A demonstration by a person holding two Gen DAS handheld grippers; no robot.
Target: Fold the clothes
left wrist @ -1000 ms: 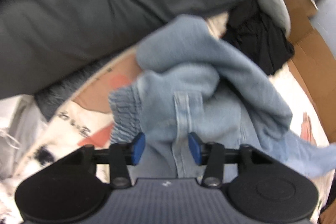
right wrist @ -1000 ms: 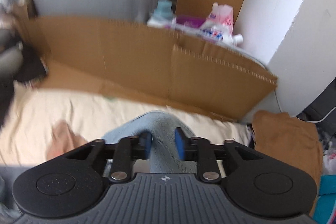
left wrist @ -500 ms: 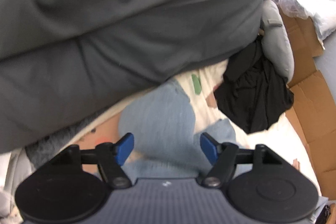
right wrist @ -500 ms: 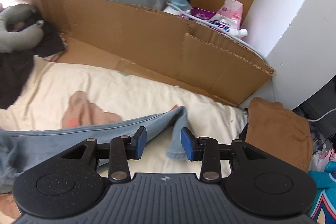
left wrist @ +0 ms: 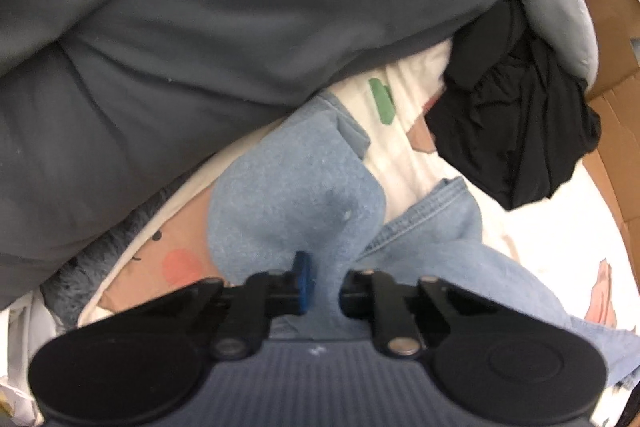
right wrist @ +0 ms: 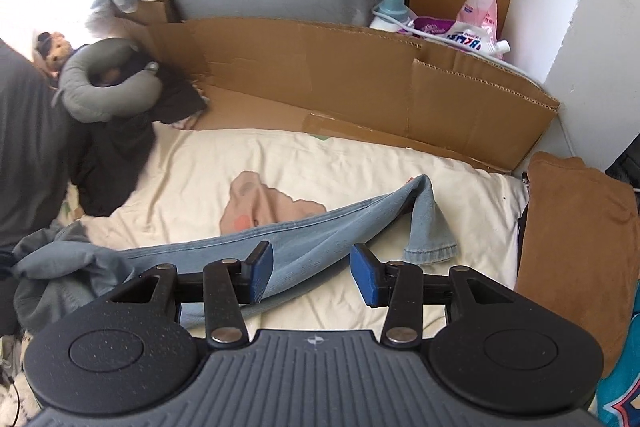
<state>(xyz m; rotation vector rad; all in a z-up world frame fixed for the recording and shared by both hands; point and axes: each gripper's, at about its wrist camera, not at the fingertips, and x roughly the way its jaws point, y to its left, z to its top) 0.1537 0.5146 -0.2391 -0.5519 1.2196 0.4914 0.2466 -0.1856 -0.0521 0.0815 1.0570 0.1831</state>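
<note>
A: What's different from a moment ago?

B: The left gripper was wide half a second back; now its fingers are pinched on a bunch of the jeans, near their upper end. The right gripper has gone the other way: it was clamped on denim a second ago, and now its fingers stand wide apart with nothing between them.

A: So where are the jeans now?

B: Spread across the cream bedsheet. One leg runs to the right, its cuff bent back just beyond the right gripper. The bunched top lies at the left, near the grey duvet.

A: What does that mean for the fold?

B: I'd judge the leg has been laid out, and the left side has taken a fresh hold to straighten the top. The doubled-back cuff probably needs flattening first. The black garment lies far off and looks untouched.
</note>
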